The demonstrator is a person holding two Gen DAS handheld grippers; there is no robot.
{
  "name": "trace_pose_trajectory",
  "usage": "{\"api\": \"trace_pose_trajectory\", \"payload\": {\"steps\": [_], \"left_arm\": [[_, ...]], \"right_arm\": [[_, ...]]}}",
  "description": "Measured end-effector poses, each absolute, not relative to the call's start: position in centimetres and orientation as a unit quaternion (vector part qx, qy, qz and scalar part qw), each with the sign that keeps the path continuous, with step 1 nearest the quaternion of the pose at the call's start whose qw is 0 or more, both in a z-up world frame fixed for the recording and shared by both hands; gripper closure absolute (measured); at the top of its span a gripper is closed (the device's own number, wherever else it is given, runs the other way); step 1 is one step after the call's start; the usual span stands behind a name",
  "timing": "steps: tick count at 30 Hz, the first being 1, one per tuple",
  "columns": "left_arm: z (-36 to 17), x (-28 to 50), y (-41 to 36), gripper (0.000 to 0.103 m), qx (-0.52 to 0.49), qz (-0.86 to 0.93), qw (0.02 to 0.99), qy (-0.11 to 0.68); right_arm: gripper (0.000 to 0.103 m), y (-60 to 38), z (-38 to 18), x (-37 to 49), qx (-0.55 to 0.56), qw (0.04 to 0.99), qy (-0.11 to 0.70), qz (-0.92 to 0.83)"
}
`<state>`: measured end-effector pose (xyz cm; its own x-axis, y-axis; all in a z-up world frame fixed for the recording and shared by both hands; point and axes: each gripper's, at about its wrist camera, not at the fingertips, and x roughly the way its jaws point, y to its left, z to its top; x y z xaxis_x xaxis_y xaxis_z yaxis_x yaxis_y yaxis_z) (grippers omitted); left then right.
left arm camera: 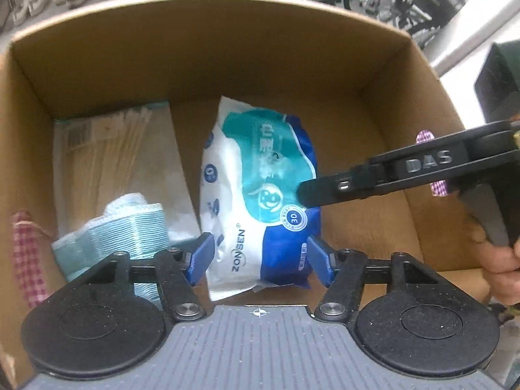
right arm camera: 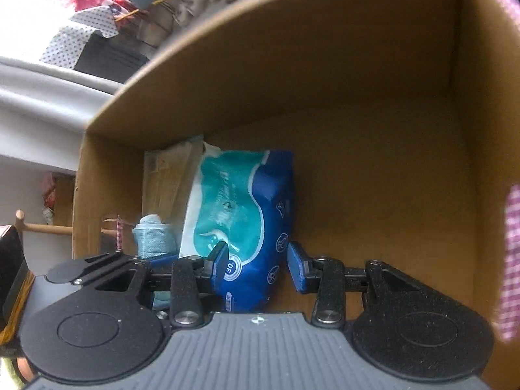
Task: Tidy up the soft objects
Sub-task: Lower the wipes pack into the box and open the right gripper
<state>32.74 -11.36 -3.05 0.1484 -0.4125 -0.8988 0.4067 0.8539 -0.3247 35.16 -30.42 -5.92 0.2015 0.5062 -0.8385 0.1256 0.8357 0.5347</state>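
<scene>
Between both grippers (boxed): wipes pack (left arm camera: 260, 195).

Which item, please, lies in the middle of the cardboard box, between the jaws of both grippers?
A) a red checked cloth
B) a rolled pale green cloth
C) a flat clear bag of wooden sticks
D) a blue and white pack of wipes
D: the pack of wipes lies on the floor of the cardboard box, while the rolled cloth and the bag of sticks sit to its left.
</scene>
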Motion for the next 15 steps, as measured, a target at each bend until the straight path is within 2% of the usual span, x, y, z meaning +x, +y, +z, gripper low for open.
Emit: {"api": "trace_pose_trajectory", "payload": {"steps": [8, 15], "left_arm": [[-3.8, 35.0, -12.2, 0.039, -0.013, -0.273, 0.734, 0.621], [-3.9, 37.0, -11.6, 0.039, -0.037, -0.26, 0.736, 0.624]], "right_arm": [[0.068, -29.8, -6.7, 36.2, 0.262, 0.739, 0.606, 0.135], [0.069, -29.5, -6.0, 38.0, 0.247, 0.76, 0.587, 0.132]]}}
